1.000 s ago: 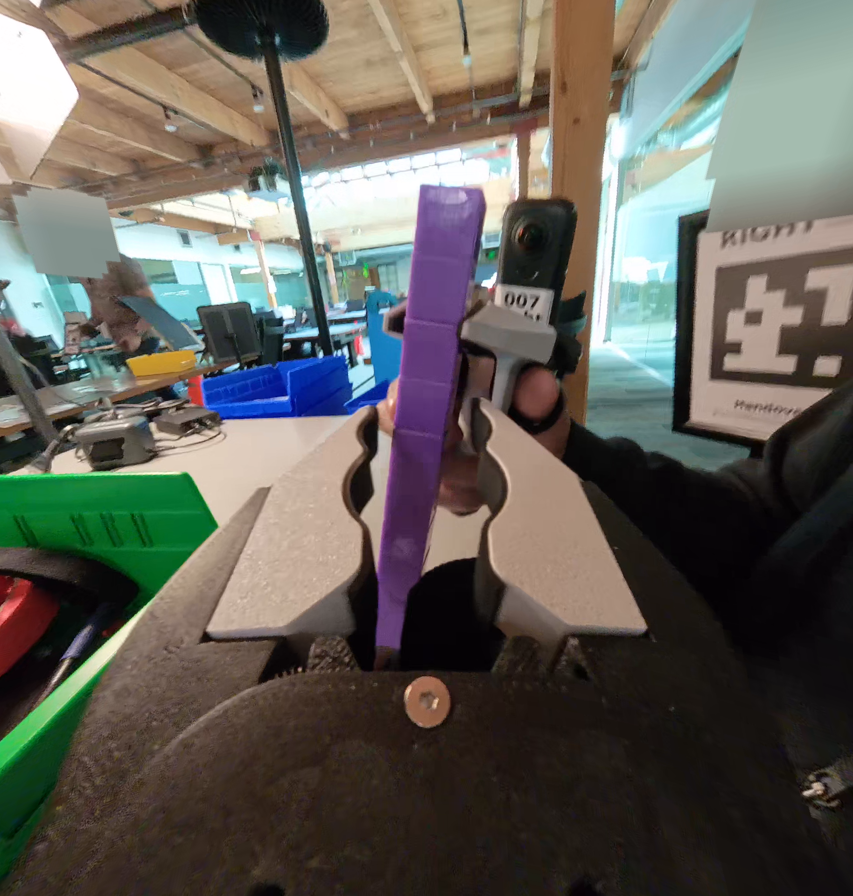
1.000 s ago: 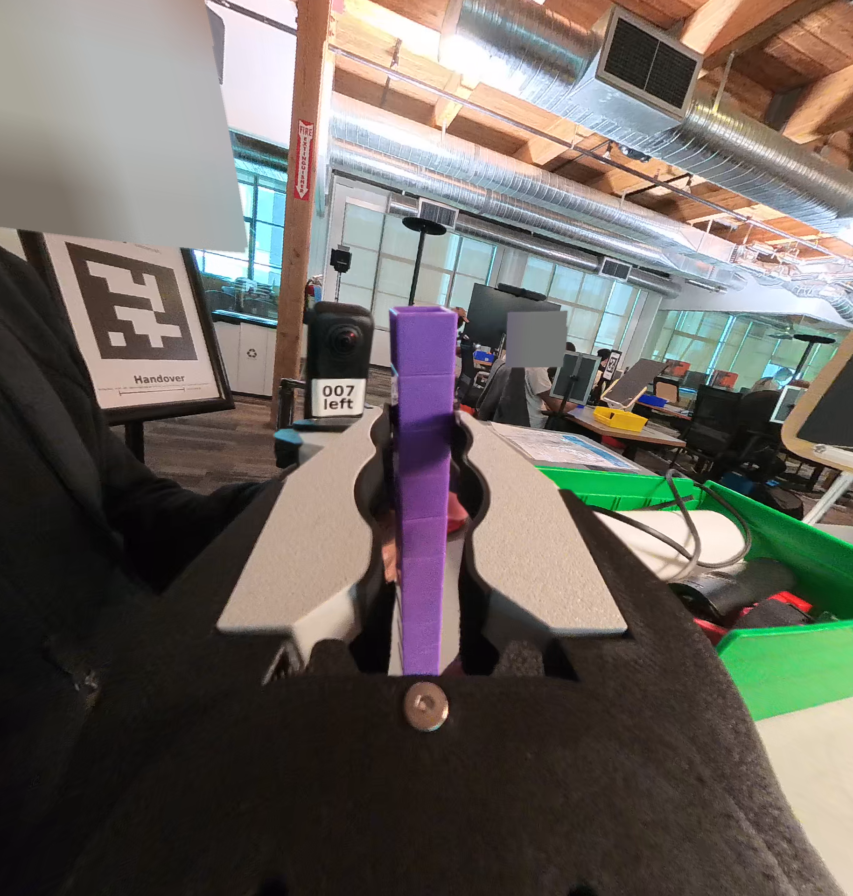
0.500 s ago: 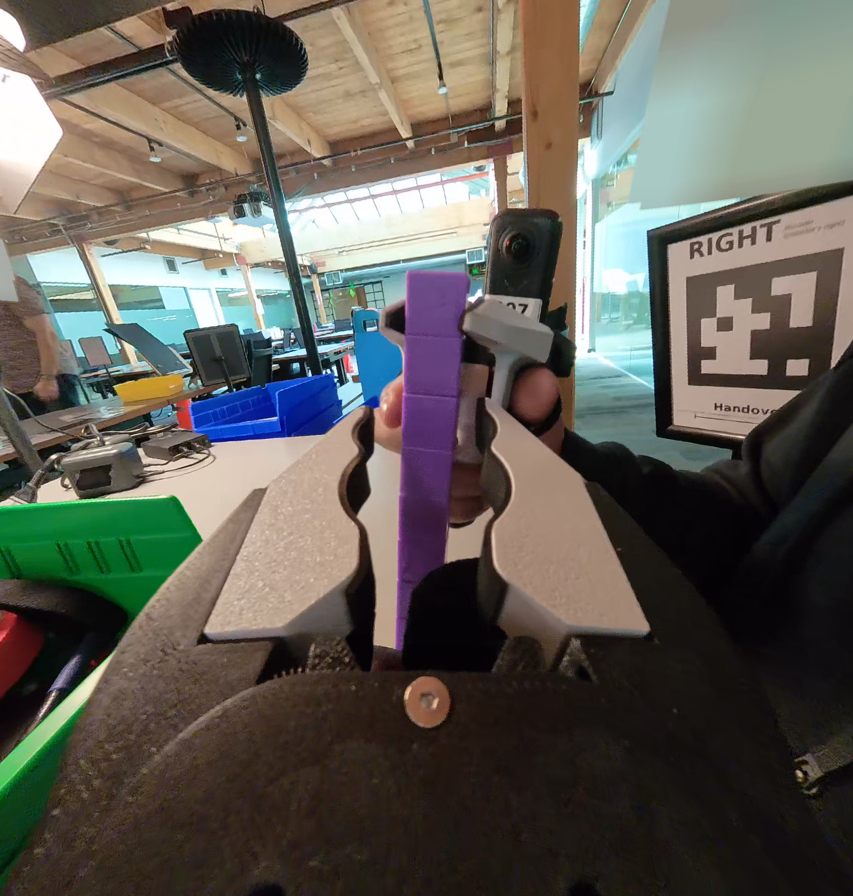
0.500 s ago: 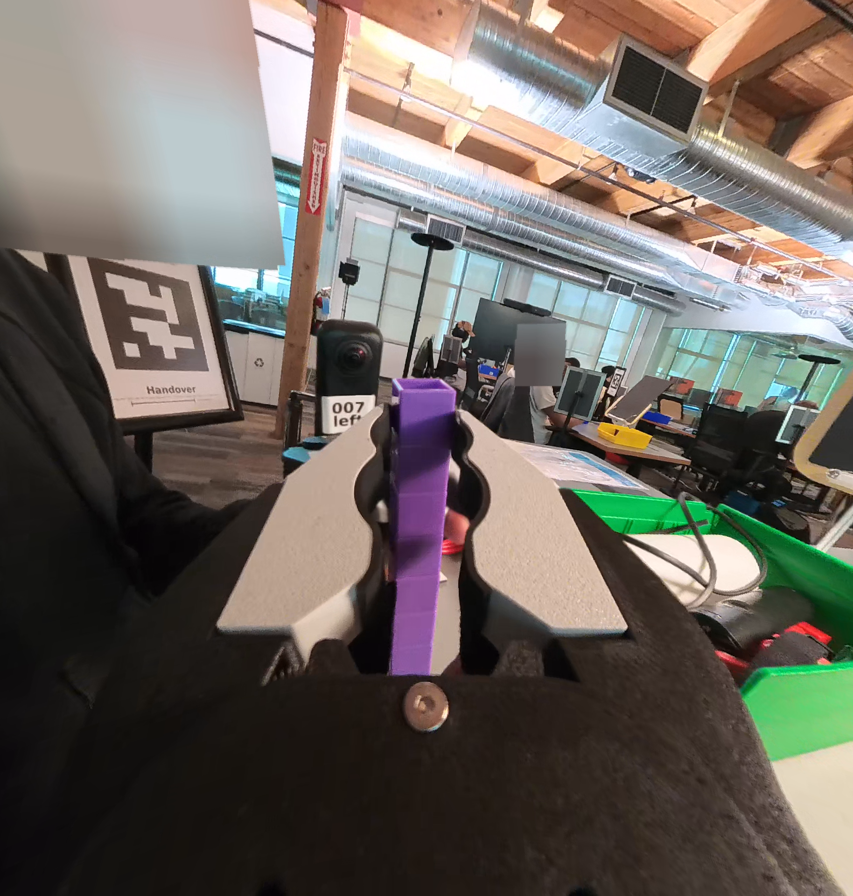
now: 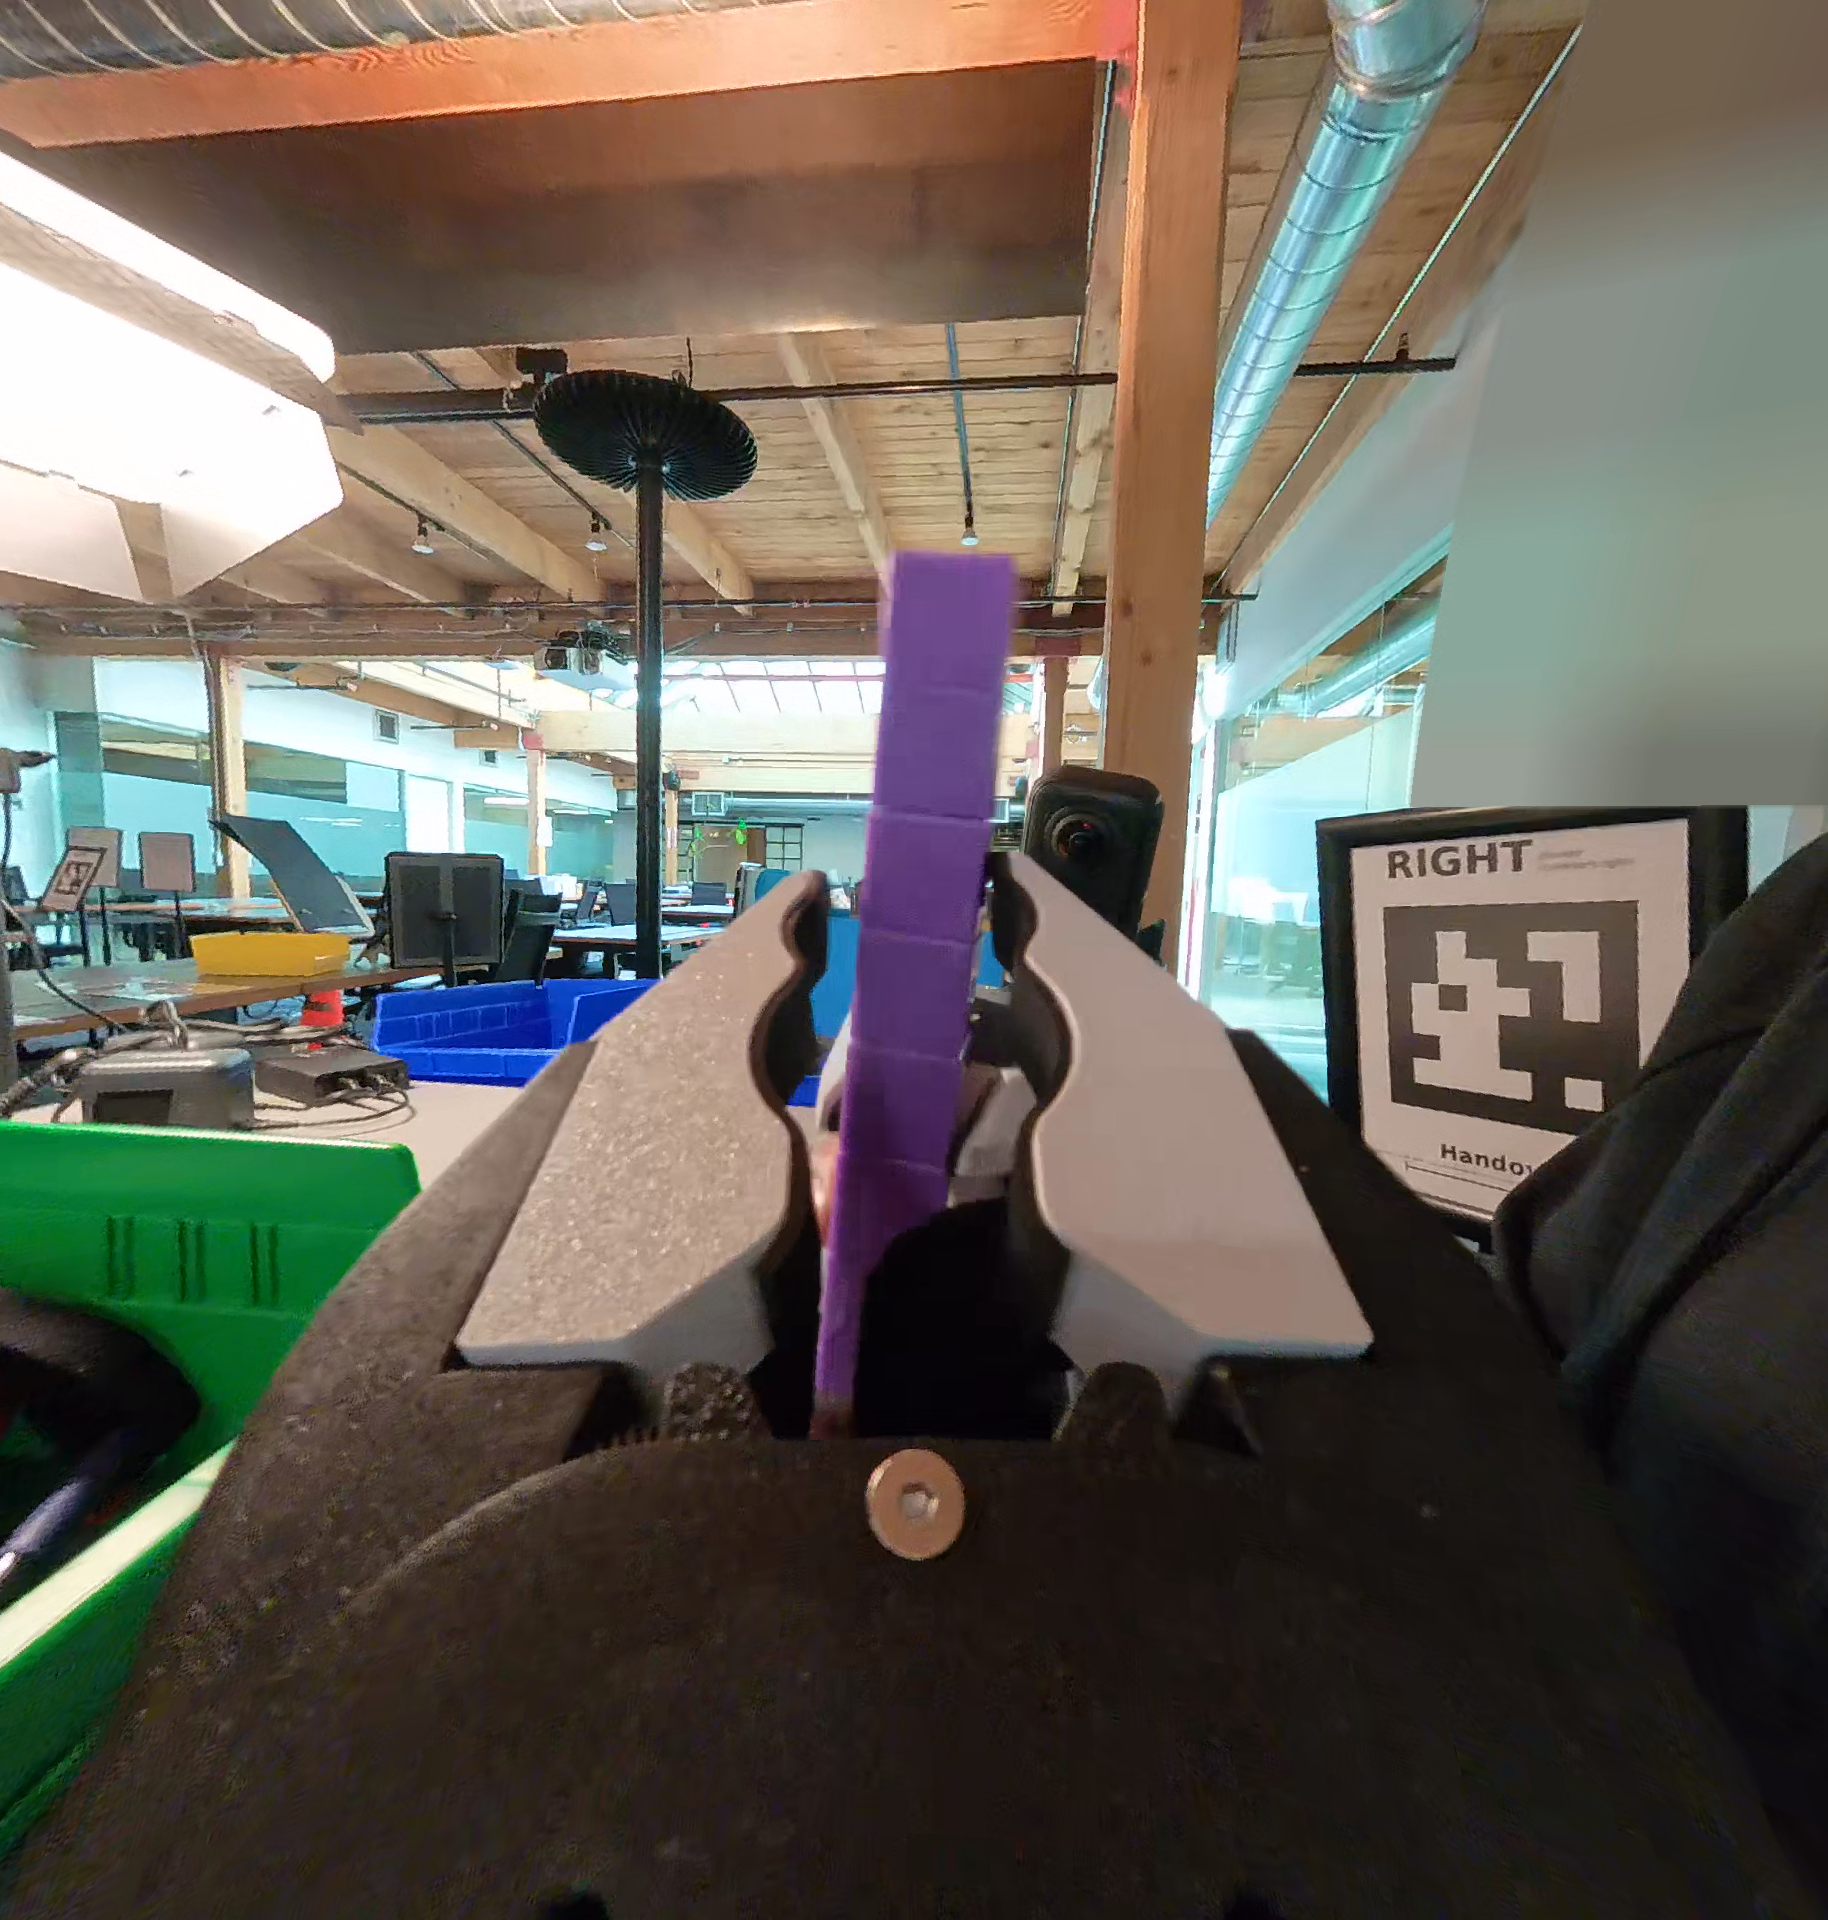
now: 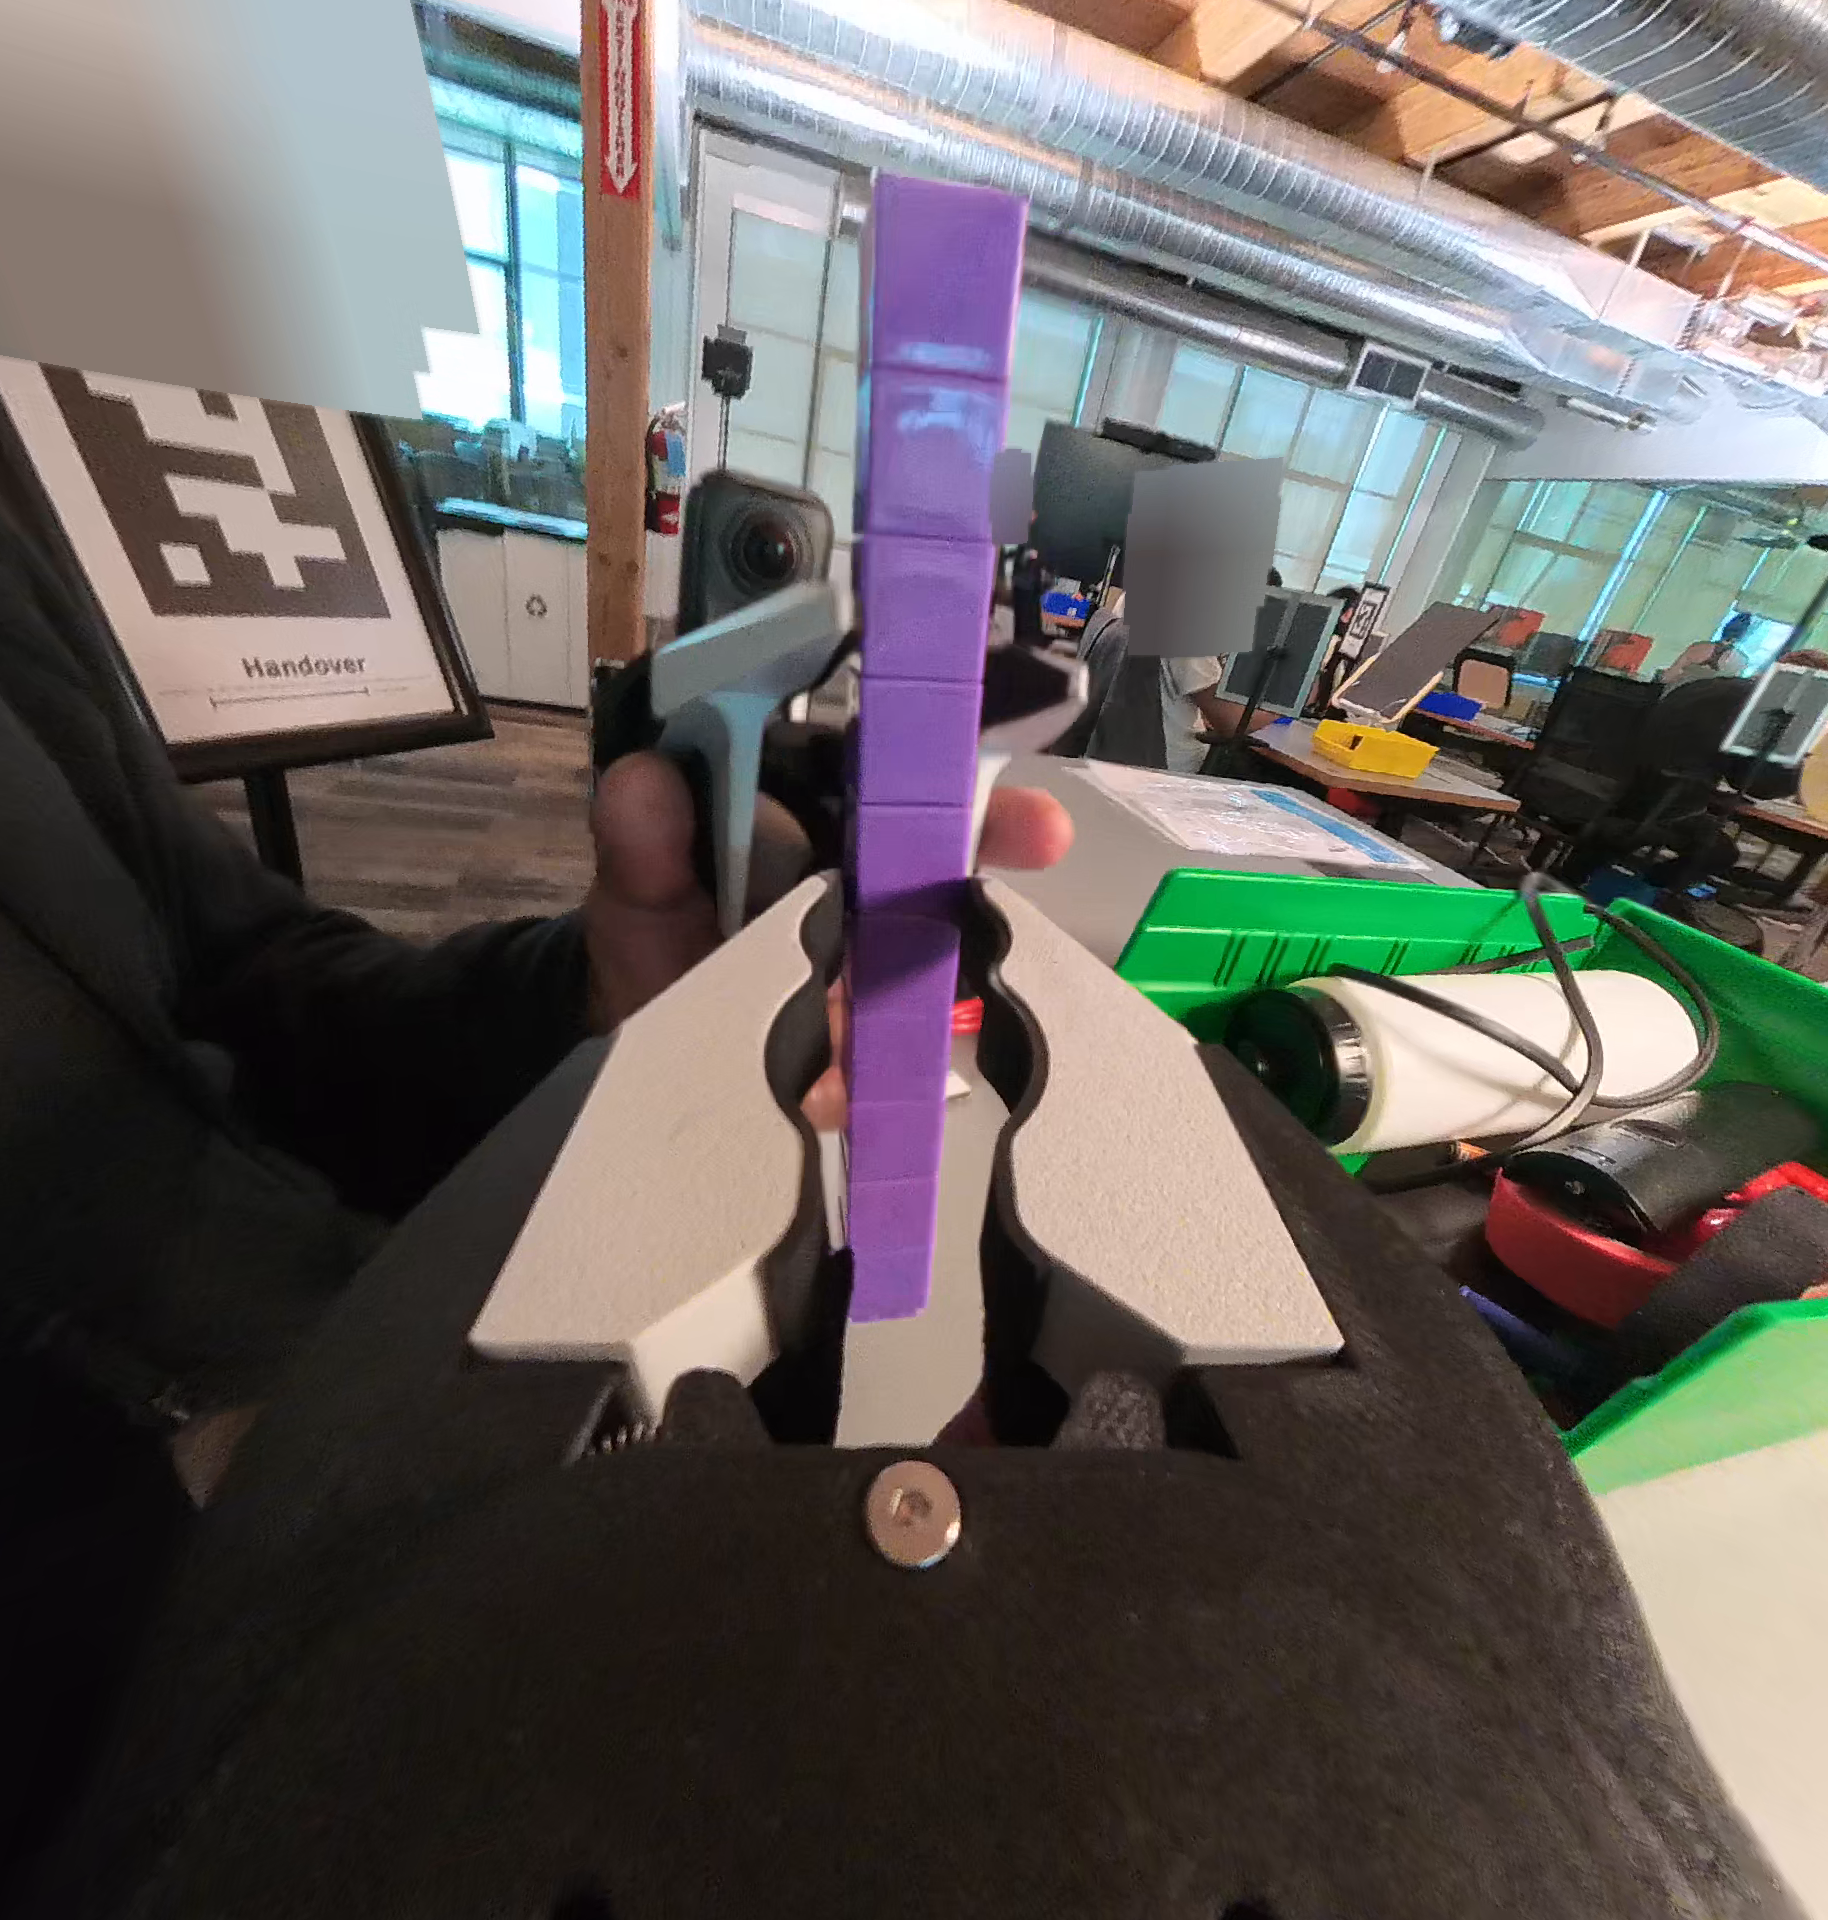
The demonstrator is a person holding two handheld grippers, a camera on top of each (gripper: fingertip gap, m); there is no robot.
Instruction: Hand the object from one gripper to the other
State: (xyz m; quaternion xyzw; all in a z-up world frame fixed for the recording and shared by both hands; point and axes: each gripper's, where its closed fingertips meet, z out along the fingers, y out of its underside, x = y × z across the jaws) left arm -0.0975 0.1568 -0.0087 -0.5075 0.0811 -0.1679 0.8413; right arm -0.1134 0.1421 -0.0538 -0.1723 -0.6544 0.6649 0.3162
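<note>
One purple block bar [image 6: 915, 727] stands upright, long axis vertical; the right gripper [image 6: 910, 904] fingers clamp it, the left gripper [image 5: 905, 894] fingers gape around it.

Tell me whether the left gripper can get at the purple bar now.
Probably yes: the purple bar stands between the left gripper's open fingers with nothing blocking, while the right gripper holds it lower down.

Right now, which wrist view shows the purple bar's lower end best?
Right wrist view: the purple bar ends in plain sight between that gripper's fingers. In the left wrist view the bar runs down into shadow and its end is hidden.
</note>
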